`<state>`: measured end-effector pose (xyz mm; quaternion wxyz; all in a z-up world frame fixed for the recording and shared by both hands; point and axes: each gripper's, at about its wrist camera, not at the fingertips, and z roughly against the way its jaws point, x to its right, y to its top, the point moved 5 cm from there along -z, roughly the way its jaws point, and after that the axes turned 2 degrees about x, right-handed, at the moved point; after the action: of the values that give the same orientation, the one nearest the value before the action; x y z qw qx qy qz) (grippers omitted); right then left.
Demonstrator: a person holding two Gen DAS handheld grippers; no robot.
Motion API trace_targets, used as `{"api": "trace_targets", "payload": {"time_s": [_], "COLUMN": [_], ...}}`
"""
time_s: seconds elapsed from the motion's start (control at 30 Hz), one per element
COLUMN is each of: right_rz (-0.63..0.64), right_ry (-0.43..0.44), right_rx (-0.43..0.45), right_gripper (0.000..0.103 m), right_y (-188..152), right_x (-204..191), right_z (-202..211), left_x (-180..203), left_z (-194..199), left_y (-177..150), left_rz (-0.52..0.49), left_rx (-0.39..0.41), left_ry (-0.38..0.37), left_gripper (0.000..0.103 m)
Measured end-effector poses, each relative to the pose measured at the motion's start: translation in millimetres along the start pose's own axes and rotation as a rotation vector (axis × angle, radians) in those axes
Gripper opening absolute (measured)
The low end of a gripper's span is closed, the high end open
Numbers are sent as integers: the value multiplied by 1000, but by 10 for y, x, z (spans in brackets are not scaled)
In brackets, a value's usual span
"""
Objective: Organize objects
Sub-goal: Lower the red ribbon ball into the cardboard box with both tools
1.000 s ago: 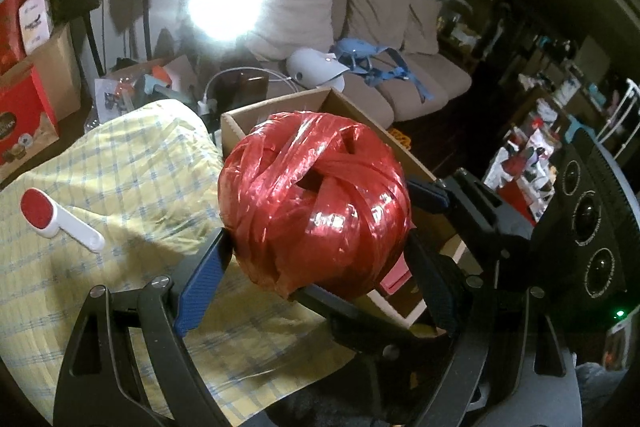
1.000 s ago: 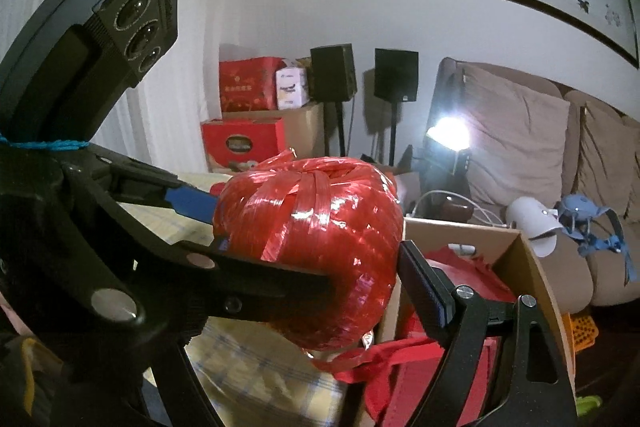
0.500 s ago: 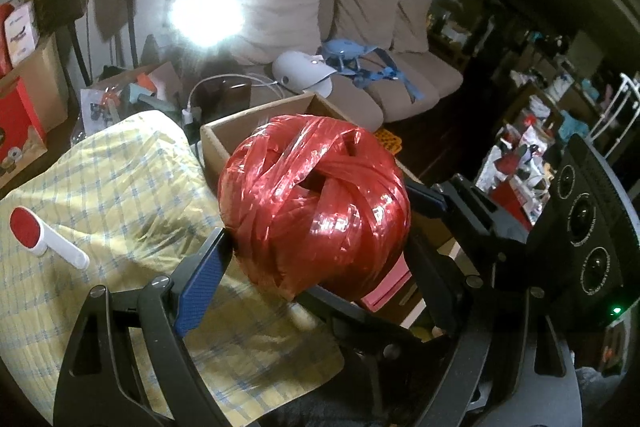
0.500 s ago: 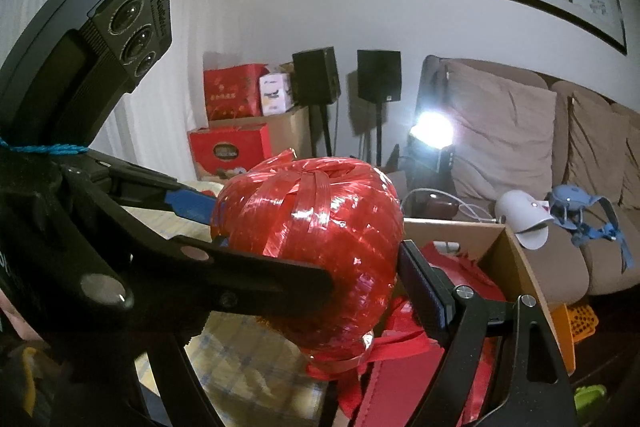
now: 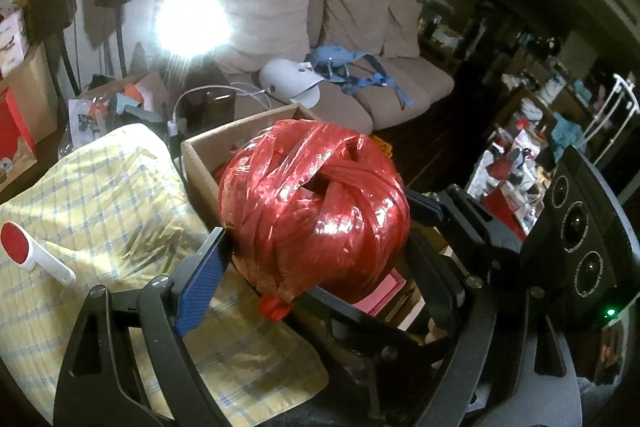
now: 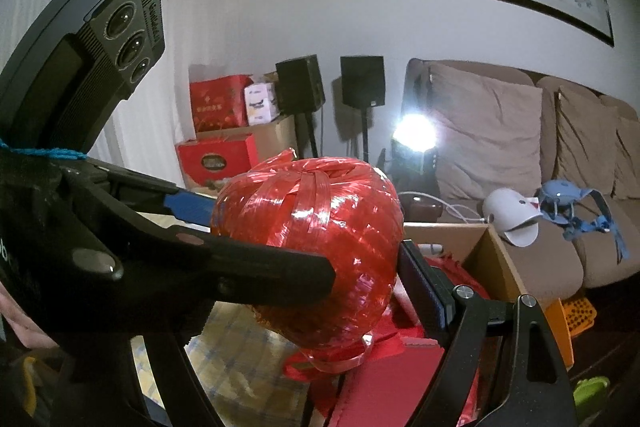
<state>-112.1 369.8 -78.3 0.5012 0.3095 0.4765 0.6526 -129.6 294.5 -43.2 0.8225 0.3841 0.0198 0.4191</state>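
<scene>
Ball of red twine (image 5: 314, 211) clamped btwn both grippers' jaws, over cardboard box (image 5: 200, 163).

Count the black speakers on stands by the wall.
2. Both stand side by side between the stacked boxes and the sofa: the left speaker next to the red boxes, the right speaker nearer the sofa. Others may be hidden behind the red twine ball.

A round ball of shiny red plastic twine (image 5: 314, 211) is up in the air, a knotted tail hanging beneath. It sits above an open cardboard box (image 5: 200, 163) holding red things.
</scene>
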Motion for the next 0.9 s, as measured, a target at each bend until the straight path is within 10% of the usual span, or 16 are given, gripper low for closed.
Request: {"api": "trace_targets", "payload": {"time_s": [0.9], "right_rz": [-48], "right_ry": [-94], "right_rx": [-8], "right_gripper": [85], "right_y": [-25], "right_x": [404], "right_z": [45], "left_x": [240], "left_z": [-367], "left_y": [195], "left_rz": [-20], "left_rx": [-11], "left_ry": [-33], "left_gripper": [85]}}
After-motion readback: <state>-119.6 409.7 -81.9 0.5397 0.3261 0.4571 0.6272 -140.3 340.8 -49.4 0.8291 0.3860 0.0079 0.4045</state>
